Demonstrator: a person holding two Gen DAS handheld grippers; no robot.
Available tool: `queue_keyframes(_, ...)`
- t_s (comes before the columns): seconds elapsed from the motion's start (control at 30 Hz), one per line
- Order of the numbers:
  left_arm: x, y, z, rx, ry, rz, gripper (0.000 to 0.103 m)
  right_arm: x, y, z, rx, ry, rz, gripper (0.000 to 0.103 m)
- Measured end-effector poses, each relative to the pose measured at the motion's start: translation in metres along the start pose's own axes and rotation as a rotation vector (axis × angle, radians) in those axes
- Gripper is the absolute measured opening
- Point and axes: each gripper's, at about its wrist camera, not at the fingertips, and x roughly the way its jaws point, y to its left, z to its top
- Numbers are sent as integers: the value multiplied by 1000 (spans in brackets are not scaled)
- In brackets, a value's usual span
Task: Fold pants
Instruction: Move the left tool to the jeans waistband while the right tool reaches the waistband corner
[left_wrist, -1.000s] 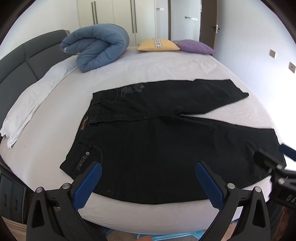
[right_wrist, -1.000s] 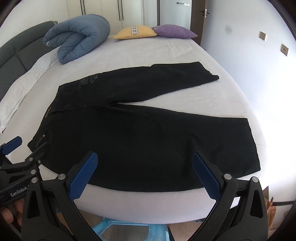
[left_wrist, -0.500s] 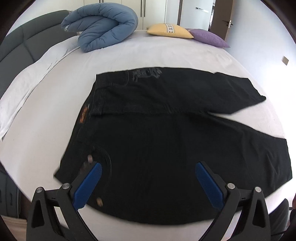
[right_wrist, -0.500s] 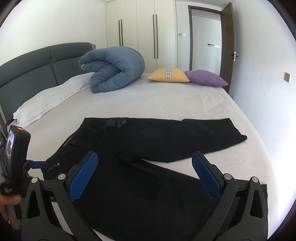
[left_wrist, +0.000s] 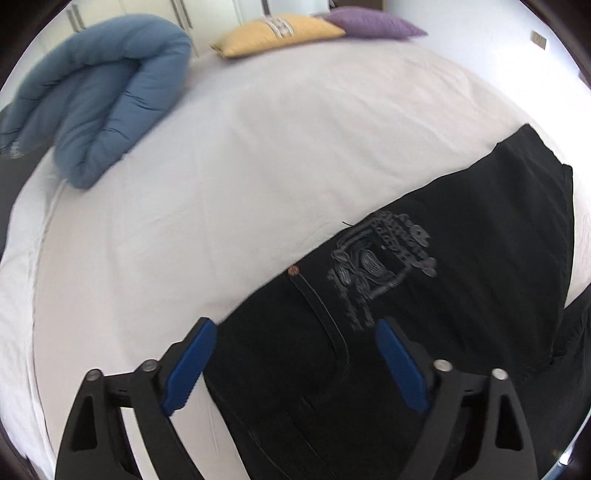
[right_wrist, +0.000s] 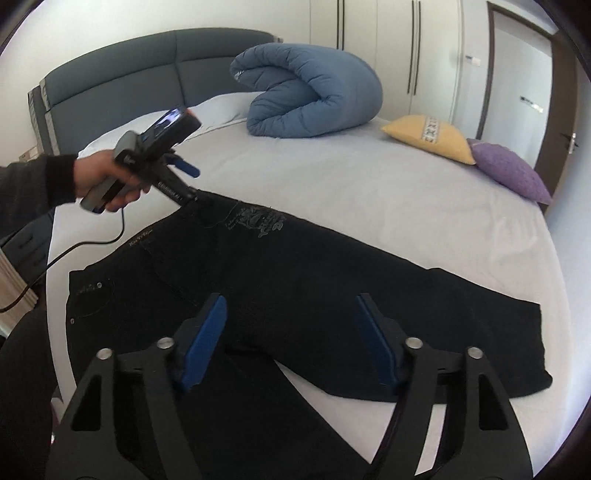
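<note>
Black denim pants (right_wrist: 295, 295) lie flat on white bed sheet (right_wrist: 369, 192). Left gripper (left_wrist: 295, 354) at far left waist corner, fingers wide apart. Right gripper (right_wrist: 291, 332) over near pant legs, fingers wide apart. Rolled blue quilt (right_wrist: 310, 96) far behind.

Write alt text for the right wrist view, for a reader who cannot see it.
Black pants lie spread flat on a white bed, with the open right tool above their middle. The left tool, held in a hand, reaches the far waistband corner. A rolled blue duvet lies behind.
</note>
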Motion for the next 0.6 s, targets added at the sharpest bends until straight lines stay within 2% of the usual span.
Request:
queue_keyframes(0.07, 18, 6, 14, 34, 44, -42, 80, 18, -18, 9, -5, 23, 54, 57)
queue_keyframes(0.23, 54, 13, 30, 119, 132, -63, 79, 55, -39, 28, -84, 57, 123, 57)
queue_keyframes(0.33, 70, 19, 33, 116, 185, -103, 75, 66, -39, 32, -109, 72, 147, 57)
queue_keyframes(0.43, 72, 23, 40, 112, 193, -125, 71, 73, -38, 32, -114, 85, 172, 57)
queue_keyframes(0.53, 73, 29, 47, 110, 211, -133, 57, 79, -32, 35, -130, 101, 208, 57)
queue_keyframes(0.6, 72, 29, 51, 124, 222, -143, 30, 86, -27, 40, -160, 122, 205, 57)
